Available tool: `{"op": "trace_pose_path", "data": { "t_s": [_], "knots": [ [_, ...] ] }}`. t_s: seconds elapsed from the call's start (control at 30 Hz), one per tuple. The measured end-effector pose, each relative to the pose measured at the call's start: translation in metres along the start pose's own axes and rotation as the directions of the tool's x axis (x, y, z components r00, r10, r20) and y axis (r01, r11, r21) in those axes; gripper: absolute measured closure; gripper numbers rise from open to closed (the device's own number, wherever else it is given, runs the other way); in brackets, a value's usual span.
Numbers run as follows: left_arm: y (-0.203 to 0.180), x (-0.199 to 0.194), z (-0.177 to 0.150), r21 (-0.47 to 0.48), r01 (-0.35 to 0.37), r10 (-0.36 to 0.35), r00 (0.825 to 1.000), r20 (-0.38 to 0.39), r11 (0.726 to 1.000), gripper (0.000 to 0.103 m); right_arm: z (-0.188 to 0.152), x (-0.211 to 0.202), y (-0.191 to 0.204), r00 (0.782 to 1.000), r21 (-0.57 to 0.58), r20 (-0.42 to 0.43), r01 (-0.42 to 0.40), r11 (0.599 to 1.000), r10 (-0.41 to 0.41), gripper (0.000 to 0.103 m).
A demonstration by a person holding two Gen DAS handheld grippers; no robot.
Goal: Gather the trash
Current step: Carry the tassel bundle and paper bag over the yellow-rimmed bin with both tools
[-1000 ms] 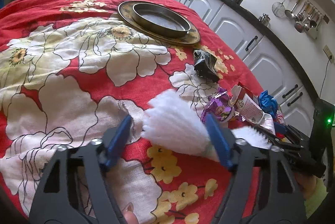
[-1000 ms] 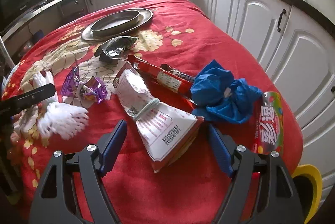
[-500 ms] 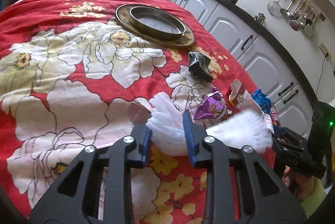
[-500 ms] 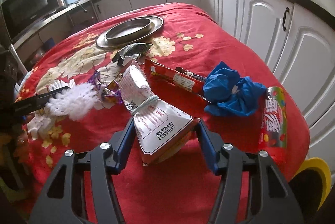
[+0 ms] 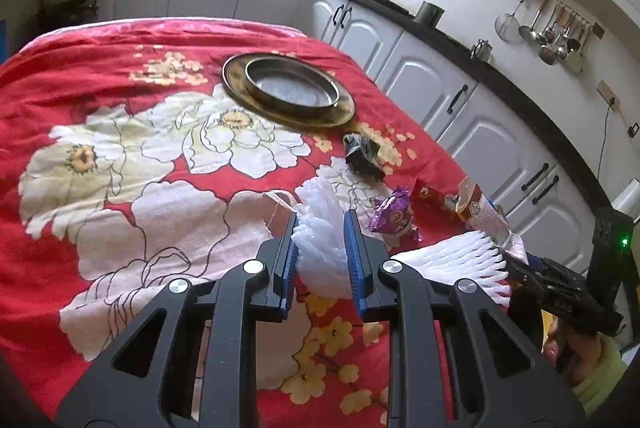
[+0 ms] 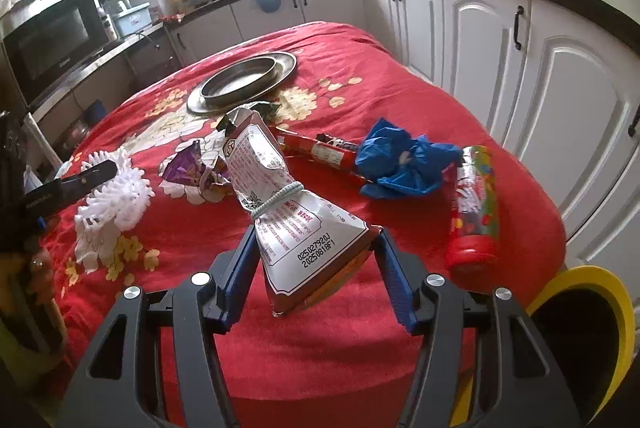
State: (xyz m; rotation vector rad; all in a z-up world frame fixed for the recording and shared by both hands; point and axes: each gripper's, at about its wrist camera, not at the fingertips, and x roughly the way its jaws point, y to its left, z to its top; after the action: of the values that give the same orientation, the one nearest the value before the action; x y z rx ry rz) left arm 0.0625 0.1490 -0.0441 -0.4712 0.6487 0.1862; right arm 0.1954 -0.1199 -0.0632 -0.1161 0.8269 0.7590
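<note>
Snack bag (image 6: 296, 224) pinched by right fingers (image 6: 394, 282); white foam net (image 5: 320, 248) by left fingers (image 5: 289, 256).

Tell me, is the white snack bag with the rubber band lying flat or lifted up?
Lifted up. The right claw pinches the white snack bag at its wide bottom end, and the bag tilts up off the red tablecloth.

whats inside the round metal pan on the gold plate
Nothing shows inside the pan: its bare, shiny bottom is visible in both views. It sits on the plate, so the plate's middle under it is covered and cannot be seen.
</note>
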Motion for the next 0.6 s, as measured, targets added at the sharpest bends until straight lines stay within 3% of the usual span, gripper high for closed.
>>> {"op": "trace_pose_path", "data": {
  "t_s": [0.6],
  "knots": [
    [-0.061, -0.019, -0.002, 0.140, 0.101, -0.106, 0.994, 0.034, 0.985, 0.088, -0.006, -0.068, -0.024, 0.993, 0.069, 0.101, 0.050, 0.996, -0.057, 0.047]
  ]
}}
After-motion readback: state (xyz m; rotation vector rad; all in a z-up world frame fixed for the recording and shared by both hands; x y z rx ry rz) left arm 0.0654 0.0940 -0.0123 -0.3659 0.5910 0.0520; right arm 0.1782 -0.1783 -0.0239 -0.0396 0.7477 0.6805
